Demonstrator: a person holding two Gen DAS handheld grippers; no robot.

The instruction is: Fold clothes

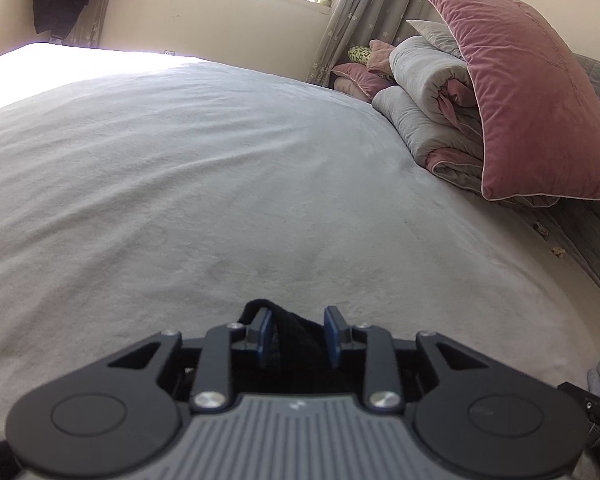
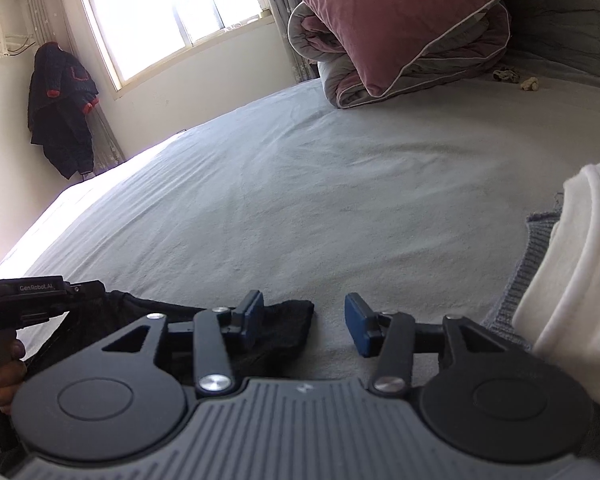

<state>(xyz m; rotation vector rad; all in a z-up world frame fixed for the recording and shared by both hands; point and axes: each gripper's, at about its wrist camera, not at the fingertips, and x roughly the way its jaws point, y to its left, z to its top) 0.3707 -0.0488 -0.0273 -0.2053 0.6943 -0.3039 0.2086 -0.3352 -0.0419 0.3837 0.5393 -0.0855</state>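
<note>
Black knit garment (image 2: 288,320), soft, light and best pinched at a corner, lies on the grey bed (image 2: 300,200) between the parted, empty left tool (image 1: 298,336) and right tool (image 2: 304,322).

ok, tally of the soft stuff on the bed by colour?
Black: 1, the black garment by the hand-held grippers.
Pink: 1, the big pink pillow.
Grey: 1, the rolled grey quilt with pink lining.
White: 1, the white folded cloth, right edge.
Total: 4.
</note>
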